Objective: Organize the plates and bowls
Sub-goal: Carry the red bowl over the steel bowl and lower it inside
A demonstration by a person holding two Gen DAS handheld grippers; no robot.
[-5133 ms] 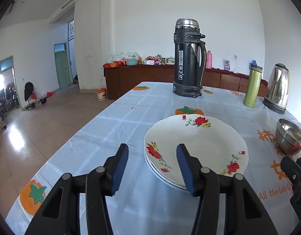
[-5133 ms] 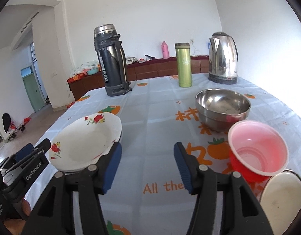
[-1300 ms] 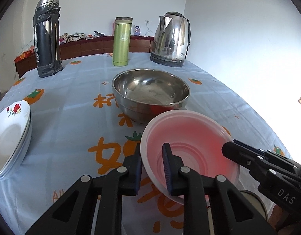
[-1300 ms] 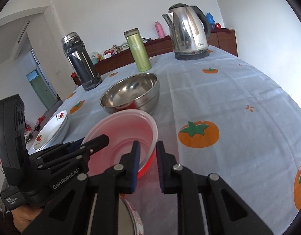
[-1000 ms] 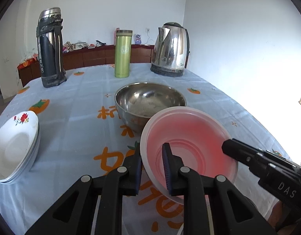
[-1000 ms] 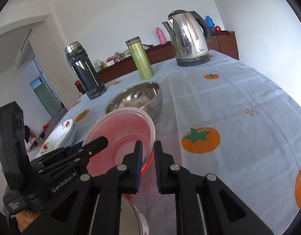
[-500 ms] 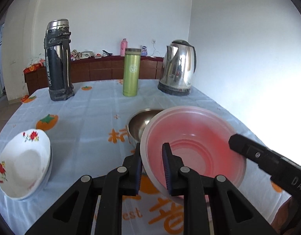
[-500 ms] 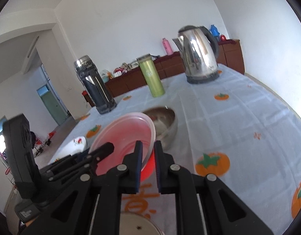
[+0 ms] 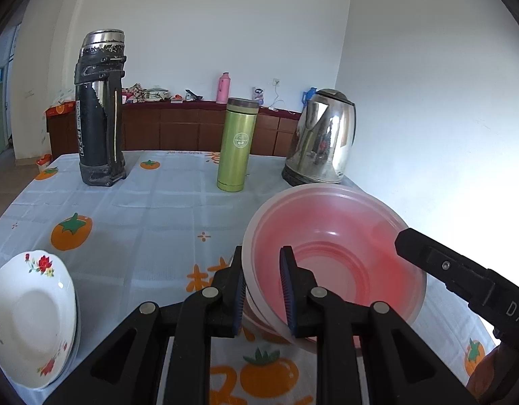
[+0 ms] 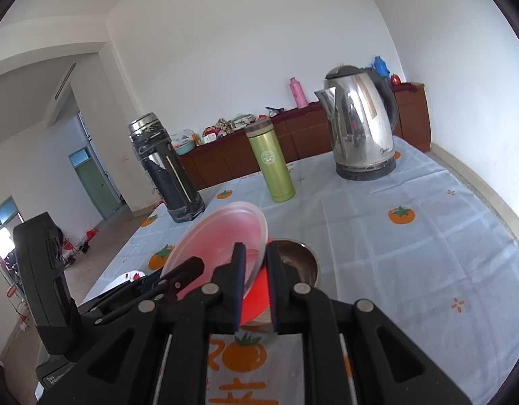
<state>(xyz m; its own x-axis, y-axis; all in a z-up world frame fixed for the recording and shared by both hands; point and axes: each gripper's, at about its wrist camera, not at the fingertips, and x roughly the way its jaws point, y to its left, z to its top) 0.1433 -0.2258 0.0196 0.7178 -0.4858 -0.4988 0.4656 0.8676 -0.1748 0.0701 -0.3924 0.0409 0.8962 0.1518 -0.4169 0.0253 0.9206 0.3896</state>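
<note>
Both tools are now closed on the same thing: the left gripper [image 9: 263, 295] pinches the near rim of the translucent pink plastic bowl [image 9: 337, 253], and the right gripper [image 10: 256, 281] holds the opposite rim, its jaws narrow with the thin wall between them. What has changed in the last second is the height: a second ago the pink bowl was low, just in front of the round stainless steel bowl [image 10: 298, 260], and now it is lifted clear of the pale blue tablecloth with orange tomato prints [image 9: 151, 209] and hangs tilted above the steel bowl, which the left view hides completely. To me this means the picking is finished and the carrying has begun; probably the pink bowl will be nested into the steel one, though I cannot be sure. The stack of white plates with red flowers [image 9: 30, 317] lies apart at the left edge, untouched. The green cylindrical flask [image 9: 237, 145], the black tall thermos [image 9: 99, 108] and the shiny steel kettle [image 9: 321, 138] stand at the far side.
</note>
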